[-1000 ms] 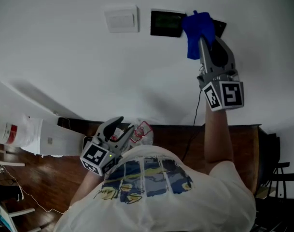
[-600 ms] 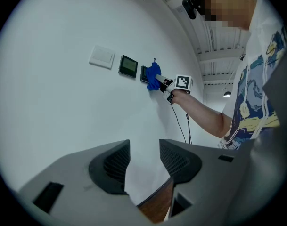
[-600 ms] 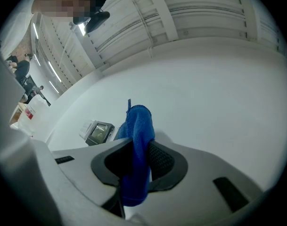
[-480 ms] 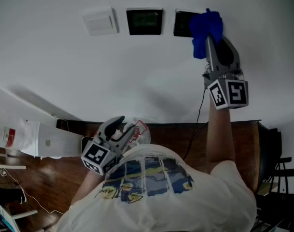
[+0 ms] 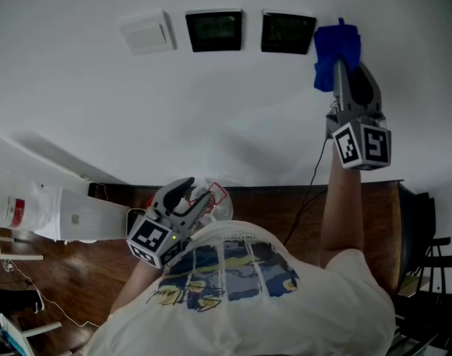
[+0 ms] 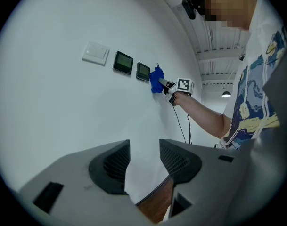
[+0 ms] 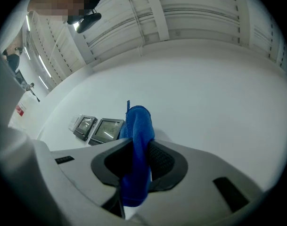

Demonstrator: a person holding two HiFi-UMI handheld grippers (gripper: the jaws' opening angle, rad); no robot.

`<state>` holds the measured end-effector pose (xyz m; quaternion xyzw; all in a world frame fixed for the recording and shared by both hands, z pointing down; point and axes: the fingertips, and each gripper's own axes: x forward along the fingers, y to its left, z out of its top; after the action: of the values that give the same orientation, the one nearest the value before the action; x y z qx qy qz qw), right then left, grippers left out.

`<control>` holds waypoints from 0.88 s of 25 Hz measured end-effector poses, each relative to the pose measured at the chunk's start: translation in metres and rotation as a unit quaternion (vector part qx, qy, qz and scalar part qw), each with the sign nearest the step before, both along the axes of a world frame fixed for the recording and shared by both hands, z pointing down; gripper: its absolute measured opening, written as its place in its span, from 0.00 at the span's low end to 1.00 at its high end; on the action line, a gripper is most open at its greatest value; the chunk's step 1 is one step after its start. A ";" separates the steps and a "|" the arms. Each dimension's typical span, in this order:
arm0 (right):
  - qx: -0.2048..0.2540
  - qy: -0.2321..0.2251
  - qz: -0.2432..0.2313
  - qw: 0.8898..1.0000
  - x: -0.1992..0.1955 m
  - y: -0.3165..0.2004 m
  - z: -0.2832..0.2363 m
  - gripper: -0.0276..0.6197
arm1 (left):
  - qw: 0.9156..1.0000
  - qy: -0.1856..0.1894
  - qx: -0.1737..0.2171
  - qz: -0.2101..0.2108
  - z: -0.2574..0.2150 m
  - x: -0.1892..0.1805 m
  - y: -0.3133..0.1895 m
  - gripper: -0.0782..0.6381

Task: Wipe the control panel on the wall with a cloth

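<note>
My right gripper (image 7: 136, 161) has its jaws shut tight on the blue cloth (image 7: 139, 126), which stands up between them in a folded bunch. I hold it raised against the white wall (image 5: 211, 110), the cloth's top lying just beside the right edge of the right control panel (image 5: 288, 33); whether it touches the frame I cannot tell. The left control panel (image 5: 214, 30) comes next along the wall, then a white switch plate (image 5: 145, 33). My left gripper (image 6: 143, 157) is low by my chest, jaws apart with nothing between them. A dark wooden counter (image 5: 359, 213) runs along the wall below.
</note>
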<state>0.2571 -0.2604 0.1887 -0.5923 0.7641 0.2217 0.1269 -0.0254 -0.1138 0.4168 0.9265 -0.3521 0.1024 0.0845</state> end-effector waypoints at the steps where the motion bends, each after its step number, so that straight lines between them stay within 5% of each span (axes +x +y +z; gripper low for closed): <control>1: 0.001 -0.001 0.001 1.000 -0.001 0.004 0.000 0.19 | 1.000 0.001 -0.001 0.001 0.000 -0.001 0.001 0.36; 5: 0.014 0.011 -0.011 1.000 -0.026 0.029 -0.005 0.19 | 1.000 -0.005 -0.002 0.005 0.003 -0.012 0.003 0.36; 11: 0.040 0.061 -0.087 0.994 -0.118 0.060 -0.014 0.19 | 1.000 -0.003 0.003 0.004 0.001 -0.035 0.008 0.36; 22: 0.026 0.067 -0.174 0.982 -0.241 0.006 -0.009 0.19 | 0.999 -0.005 0.008 -0.052 0.001 -0.108 0.021 0.36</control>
<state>0.0157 -0.2546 0.1794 -0.4306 0.8561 0.2556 0.1275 -0.1336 -0.0926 0.4182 0.9069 -0.4013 0.0997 0.0810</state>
